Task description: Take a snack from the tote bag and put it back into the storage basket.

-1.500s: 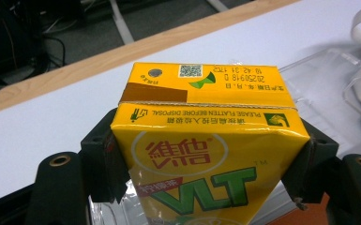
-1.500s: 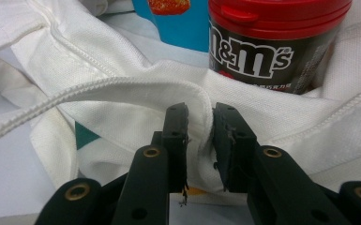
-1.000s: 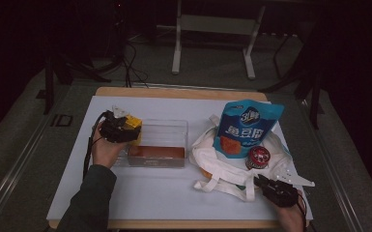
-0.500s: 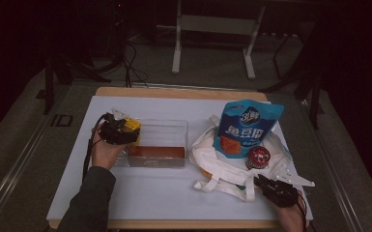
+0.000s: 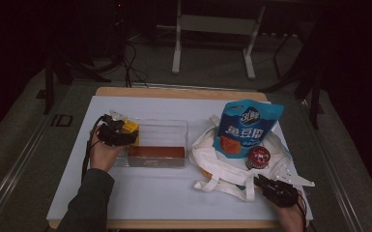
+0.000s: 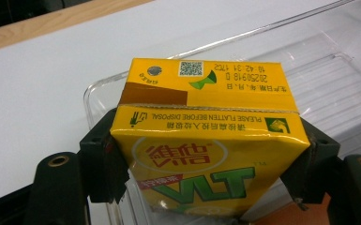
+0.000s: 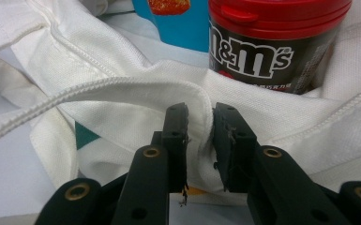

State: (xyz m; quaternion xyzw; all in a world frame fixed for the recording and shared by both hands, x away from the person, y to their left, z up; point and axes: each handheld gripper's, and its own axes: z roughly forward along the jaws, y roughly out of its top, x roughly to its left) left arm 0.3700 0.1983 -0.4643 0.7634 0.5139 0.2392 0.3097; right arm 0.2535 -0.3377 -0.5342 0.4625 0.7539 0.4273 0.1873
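White tabletop (image 5: 174, 198), wooden far edge (image 5: 174, 92), grey floor (image 5: 212, 67), dark room

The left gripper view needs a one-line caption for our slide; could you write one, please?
Left gripper clamps a yellow drink carton over the clear plastic bin.

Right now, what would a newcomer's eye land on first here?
The bright yellow drink carton, clamped in the left gripper over the clear plastic bin. Next the tall blue snack pouch and red-lidded M&M's tub in the white tote bag, whose edge the right gripper pinches.
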